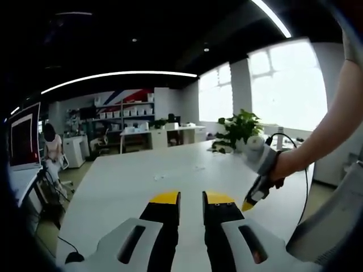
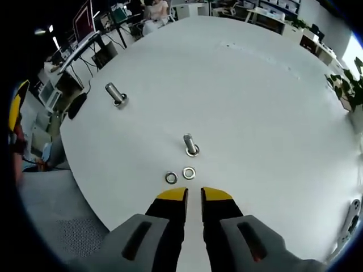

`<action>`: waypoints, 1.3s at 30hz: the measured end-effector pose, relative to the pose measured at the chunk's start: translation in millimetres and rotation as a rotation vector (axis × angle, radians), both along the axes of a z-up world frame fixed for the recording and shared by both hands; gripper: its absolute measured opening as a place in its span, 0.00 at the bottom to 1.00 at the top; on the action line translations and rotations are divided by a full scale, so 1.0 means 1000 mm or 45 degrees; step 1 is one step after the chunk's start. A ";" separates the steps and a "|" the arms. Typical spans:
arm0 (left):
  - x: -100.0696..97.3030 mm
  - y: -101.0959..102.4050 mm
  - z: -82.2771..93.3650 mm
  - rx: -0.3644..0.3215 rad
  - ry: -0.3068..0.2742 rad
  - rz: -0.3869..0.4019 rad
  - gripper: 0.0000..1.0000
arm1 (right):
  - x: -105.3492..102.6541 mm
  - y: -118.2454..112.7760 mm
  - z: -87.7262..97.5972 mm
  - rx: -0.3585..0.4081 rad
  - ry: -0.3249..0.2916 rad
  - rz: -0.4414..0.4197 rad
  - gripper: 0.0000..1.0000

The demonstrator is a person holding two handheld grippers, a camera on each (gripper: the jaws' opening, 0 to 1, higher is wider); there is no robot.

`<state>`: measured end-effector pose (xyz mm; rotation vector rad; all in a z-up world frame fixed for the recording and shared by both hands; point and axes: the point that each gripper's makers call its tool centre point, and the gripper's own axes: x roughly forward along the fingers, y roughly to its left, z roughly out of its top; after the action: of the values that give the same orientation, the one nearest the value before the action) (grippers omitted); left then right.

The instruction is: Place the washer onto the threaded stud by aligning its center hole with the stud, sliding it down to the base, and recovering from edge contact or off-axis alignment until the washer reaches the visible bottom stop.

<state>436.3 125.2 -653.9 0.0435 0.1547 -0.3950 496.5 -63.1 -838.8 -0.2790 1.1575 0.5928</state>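
Two loose washers (image 2: 171, 178) (image 2: 189, 173) lie flat on the white table (image 2: 255, 113), just ahead of my right gripper (image 2: 194, 195), whose jaws stand close together with nothing between them. Beyond the washers a threaded stud (image 2: 190, 145) stands upright on its base. A second stud (image 2: 116, 94) stands farther off to the left. In the left gripper view my left gripper (image 1: 191, 198) hovers over the table (image 1: 130, 181), jaws close together and empty. The right gripper (image 1: 248, 203) comes in from the right there, tilted down toward the table in a person's hand (image 1: 281, 170).
A potted plant (image 1: 241, 127) sits at the table's far end. Desks, shelves and a seated person (image 1: 52, 147) are at the back of the room. A monitor (image 2: 83, 21) and cables stand beyond the table's left edge. A yellow part of the left gripper (image 2: 17, 105) shows at the far left.
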 end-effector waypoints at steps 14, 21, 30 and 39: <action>0.002 0.015 0.006 -0.014 -0.035 0.082 0.16 | -0.020 -0.006 -0.026 -0.038 0.064 0.026 0.12; 0.002 0.018 0.011 -0.071 -0.044 0.096 0.17 | -0.026 -0.008 -0.035 -0.056 0.088 0.030 0.12; 0.003 0.025 0.014 -0.054 -0.065 0.138 0.19 | -0.023 -0.001 -0.037 -0.053 0.078 0.034 0.12; 0.004 0.031 0.015 -0.061 -0.069 0.168 0.20 | -0.018 0.002 -0.034 -0.066 0.073 0.048 0.12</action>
<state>440.2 156.6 -639.0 -0.0036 0.0941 -0.2656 478.5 -61.5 -873.0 -0.3305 1.2265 0.6074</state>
